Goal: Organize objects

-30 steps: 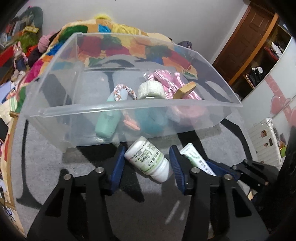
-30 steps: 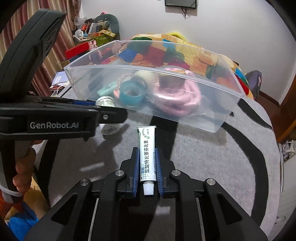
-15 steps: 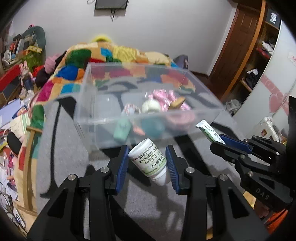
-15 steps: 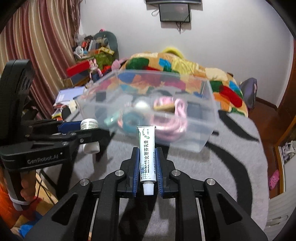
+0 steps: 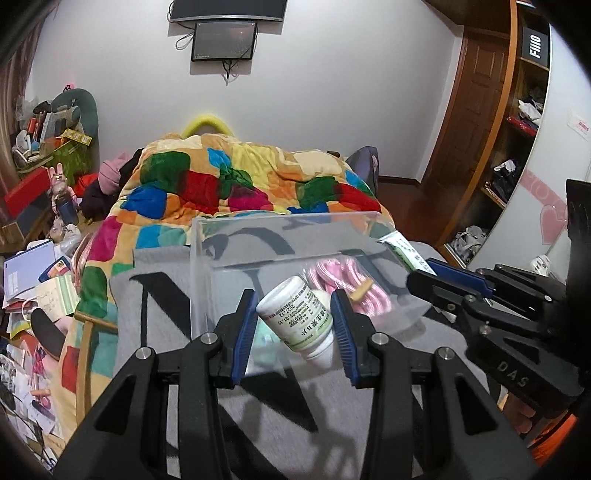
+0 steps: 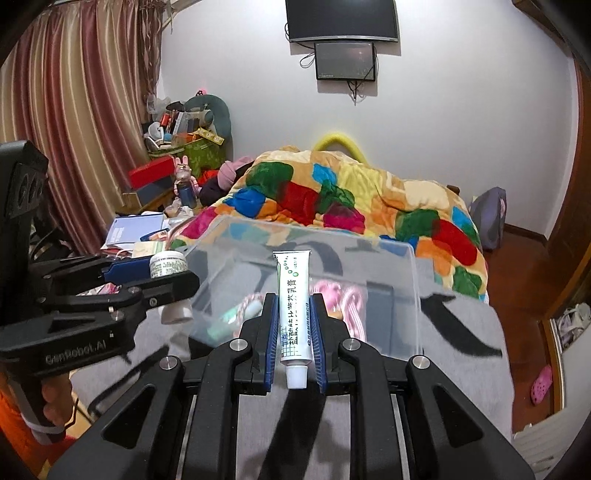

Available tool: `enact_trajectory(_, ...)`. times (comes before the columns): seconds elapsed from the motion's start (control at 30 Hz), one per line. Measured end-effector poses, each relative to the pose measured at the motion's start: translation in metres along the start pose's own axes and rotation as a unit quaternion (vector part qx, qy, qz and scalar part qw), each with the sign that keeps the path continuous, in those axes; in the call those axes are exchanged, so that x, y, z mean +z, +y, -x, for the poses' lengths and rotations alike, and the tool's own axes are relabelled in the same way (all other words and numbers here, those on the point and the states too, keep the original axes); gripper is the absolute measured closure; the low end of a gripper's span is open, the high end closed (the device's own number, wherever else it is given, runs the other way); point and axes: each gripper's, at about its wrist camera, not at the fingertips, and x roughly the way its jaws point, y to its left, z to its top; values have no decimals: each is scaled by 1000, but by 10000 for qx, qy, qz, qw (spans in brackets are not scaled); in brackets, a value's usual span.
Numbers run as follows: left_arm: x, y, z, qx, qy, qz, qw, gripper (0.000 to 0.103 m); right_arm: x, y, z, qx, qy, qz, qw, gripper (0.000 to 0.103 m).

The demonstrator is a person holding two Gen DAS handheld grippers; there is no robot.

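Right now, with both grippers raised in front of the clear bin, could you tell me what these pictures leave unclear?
- Left wrist view: the medicine bottle and left gripper cover the near part of the clear bin.
- Right wrist view: the ointment tube and right gripper hide the bin's middle; the items inside are blurred.
- Both views: the small print on the bottle and tube labels is too small to read.

A bedroom with white walls: a dark TV hangs high, a smaller screen mounted just below it. A patchwork quilt in bright colours covers the bed. Striped pink curtains hang at left beside a cluttered shelf of boxes and toys. At right stand a brown wooden door and open shelving above a dark wood floor.
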Motion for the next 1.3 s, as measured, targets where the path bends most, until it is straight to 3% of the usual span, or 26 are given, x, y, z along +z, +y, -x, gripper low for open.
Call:
enact_trajectory(0.27, 9, 16, -34, 197, 301, 180, 9992, 63, 14, 4, -57, 100, 485, -63, 9988, 88)
enact_trajectory(0.5, 4, 23, -53, 58, 547, 268, 9981, 63, 12, 6, -86, 90, 786, 98, 9968, 88)
enact_trajectory(0.7, 1, 18, -48, 26, 488, 137, 9987, 63, 6, 1, -85, 197, 895, 92, 9958, 88)
enact_trajectory(1.0, 1, 6, -16, 68, 126, -34, 9999, 61, 6, -7, -43, 291, 523, -27, 9982, 86)
enact_trajectory(1.07, -1, 5, -10, 56, 61, -16, 10000, 55, 4, -8, -30, 288, 409, -36, 9987, 79)
enact_trajectory(1.17, -7, 4, 2, 80, -92, 8, 9999, 43, -1, -8, -15, 207, 235, -3, 9995, 60)
enact_trajectory(1.3, -17, 0, 14, 105, -212, -9, 9997, 34, -12, -6, 4, 44, -4, 68, 10000, 41)
